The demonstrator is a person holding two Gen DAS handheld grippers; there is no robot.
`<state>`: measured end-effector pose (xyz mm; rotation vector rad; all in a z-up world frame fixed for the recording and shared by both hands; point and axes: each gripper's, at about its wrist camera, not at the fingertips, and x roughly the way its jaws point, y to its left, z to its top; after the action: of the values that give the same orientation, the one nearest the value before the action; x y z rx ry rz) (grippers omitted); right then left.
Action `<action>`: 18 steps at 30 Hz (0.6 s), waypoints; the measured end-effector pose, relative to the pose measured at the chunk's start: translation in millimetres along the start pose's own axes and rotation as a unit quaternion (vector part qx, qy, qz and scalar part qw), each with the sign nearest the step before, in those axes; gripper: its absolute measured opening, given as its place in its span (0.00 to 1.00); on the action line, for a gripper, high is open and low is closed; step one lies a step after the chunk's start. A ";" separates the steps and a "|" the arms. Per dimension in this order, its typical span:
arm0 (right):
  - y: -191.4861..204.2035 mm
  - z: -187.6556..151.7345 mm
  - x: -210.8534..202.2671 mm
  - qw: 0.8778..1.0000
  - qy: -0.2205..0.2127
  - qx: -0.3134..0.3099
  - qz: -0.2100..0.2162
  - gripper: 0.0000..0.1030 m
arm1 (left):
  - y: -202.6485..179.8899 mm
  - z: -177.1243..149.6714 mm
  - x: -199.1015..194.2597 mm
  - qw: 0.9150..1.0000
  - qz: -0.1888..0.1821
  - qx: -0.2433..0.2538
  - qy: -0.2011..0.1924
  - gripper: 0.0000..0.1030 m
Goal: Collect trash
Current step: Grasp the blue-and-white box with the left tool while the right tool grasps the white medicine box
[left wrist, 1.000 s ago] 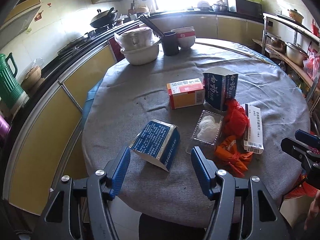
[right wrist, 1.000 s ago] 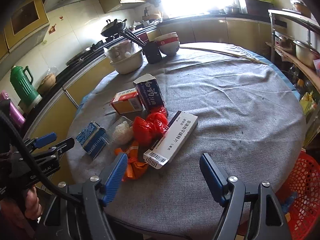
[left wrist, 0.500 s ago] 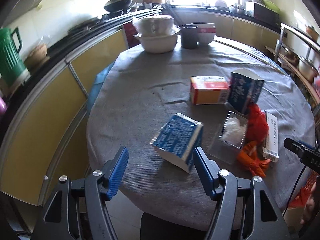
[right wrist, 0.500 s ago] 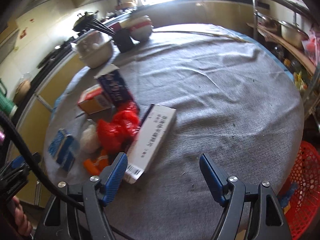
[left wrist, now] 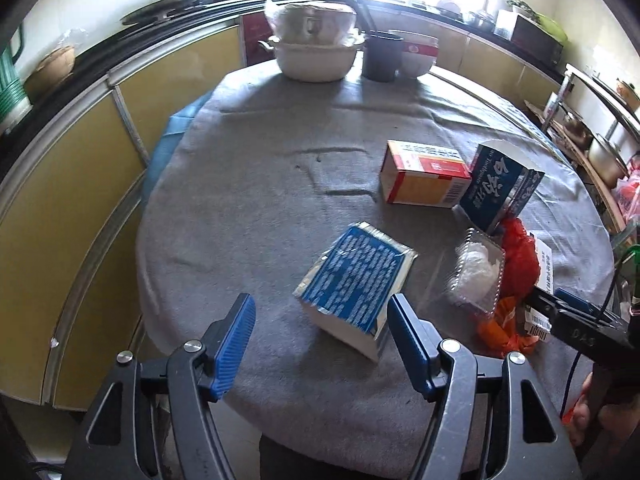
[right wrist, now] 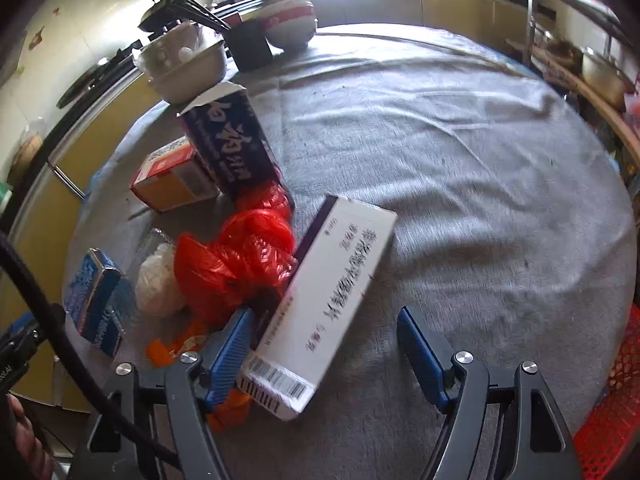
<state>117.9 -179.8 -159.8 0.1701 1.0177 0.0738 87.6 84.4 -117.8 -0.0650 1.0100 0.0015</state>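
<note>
- Left wrist view: left gripper (left wrist: 322,346) stands wide, nothing between the pads. The blue carton (left wrist: 356,282) lies flat on the grey tablecloth (left wrist: 256,184) just ahead of the fingers, a little toward the right finger; its near corner sits close beside that pad but apart from it. Long axis runs diagonally, from near-left to far-right.
- Same view, farther right: orange-and-red box (left wrist: 422,178), upright dark-blue carton (left wrist: 498,190) with its top flap open, clear tray with white wadding (left wrist: 478,270), red plastic bag (left wrist: 518,258). The right gripper's finger (left wrist: 572,300) comes in from the right edge.
- Writing: the blue carton carries dense white small print, not legible. The dark-blue carton shows large white Chinese characters and a line of Latin letters too small to read for certain.
- Right wrist view: right gripper (right wrist: 324,350) is spread, not clamped. The long white box (right wrist: 332,300) lies between the fingers, its barcode end nearest, long axis running away toward the far right; it sits against the left pad, well clear of the right one.
- Writing: black Chinese characters along the lid, purple side stripe, barcode; blur likely hides the rest.
- Red basket (right wrist: 608,408) at the table's right edge, nearer the right hand, is probably the bin.
</note>
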 end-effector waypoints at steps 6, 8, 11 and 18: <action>12.5 -1.3 4.8 0.999 -0.009 -0.042 -0.026 0.73 | -12.6 1.4 14.9 0.999 -0.024 0.025 0.011 0.69; 13.1 -3.2 3.5 0.998 -0.014 -0.056 -0.035 0.64 | -14.3 1.4 19.3 0.999 -0.019 0.031 0.014 0.70; 9.9 -4.8 2.6 0.996 -0.018 -0.072 -0.045 0.58 | -12.6 1.7 26.8 0.999 -0.021 0.033 0.020 0.70; -22.2 -7.5 -7.1 0.997 -0.016 -0.046 -0.061 0.57 | 0.6 0.0 33.3 0.998 -0.058 0.008 0.024 0.70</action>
<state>107.4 -201.8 -161.6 0.0249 0.9884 0.0074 105.3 84.0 -146.1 -0.1094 1.0534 -0.1144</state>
